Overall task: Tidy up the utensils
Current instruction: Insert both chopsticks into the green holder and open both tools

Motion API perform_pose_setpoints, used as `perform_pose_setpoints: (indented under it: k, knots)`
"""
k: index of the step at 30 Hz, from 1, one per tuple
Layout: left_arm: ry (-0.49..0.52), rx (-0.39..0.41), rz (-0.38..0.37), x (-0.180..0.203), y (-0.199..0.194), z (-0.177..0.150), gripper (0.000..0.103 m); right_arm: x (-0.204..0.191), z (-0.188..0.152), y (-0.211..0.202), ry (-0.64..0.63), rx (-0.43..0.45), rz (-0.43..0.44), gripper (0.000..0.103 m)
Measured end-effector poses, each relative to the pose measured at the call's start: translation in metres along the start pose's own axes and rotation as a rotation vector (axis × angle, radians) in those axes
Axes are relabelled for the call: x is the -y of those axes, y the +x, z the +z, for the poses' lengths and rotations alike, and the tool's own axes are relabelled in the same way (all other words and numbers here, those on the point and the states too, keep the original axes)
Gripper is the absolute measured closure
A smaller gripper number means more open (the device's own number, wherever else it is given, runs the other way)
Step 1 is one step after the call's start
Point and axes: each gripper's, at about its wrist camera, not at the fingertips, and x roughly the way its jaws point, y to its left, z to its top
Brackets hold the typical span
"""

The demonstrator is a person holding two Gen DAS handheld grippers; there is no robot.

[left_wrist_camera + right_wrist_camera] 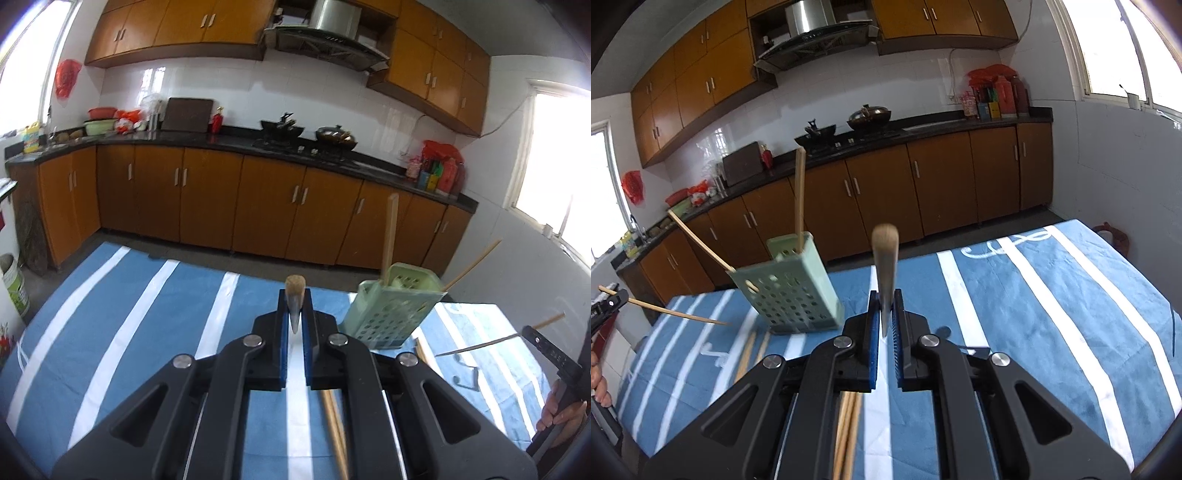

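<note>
A green perforated utensil holder (391,310) stands on the blue striped tablecloth (129,325) with two chopsticks (389,236) sticking out of it; it also shows in the right wrist view (790,291). My left gripper (295,295) is shut on a chopstick (294,302) that points forward, left of the holder. My right gripper (886,299) is shut on a chopstick (885,266), right of the holder. In the left wrist view the right gripper's chopstick (480,345) shows at the right edge. Loose chopsticks (847,435) lie on the cloth under my grippers.
Beyond the table's far edge is floor, then brown base cabinets (258,203) under a dark counter with woks (282,127) and bottles (437,170). A person's hand (561,417) holds the right gripper's handle. A bucket (13,284) stands at the left.
</note>
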Motion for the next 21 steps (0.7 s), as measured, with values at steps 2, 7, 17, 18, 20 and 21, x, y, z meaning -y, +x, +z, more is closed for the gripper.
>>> perform_pose_setpoints:
  k: [2,7,17,18,20,21]
  knots:
    - [0.025,0.021,-0.026,0.009,-0.011,0.013,0.096,-0.006,0.017,-0.010,-0.001,0.027,0.036,0.096]
    - [0.085,0.028,-0.106,0.034,-0.034,0.042,0.095,-0.028,0.056,-0.036,-0.026,0.063,0.140,0.096]
    - [0.120,0.055,-0.191,0.074,-0.049,0.076,0.096,-0.071,0.100,-0.046,-0.091,0.143,0.226,0.096]
    - [0.120,0.054,-0.197,0.078,-0.047,0.080,0.096,-0.074,0.102,-0.043,-0.094,0.143,0.223,0.096]
    - [0.118,0.043,-0.202,0.086,-0.036,0.088,0.096,-0.080,0.107,-0.031,-0.097,0.133,0.223,0.096]
    - [0.121,0.035,-0.200,0.091,-0.030,0.091,0.095,-0.081,0.108,-0.027,-0.099,0.129,0.218,0.096]
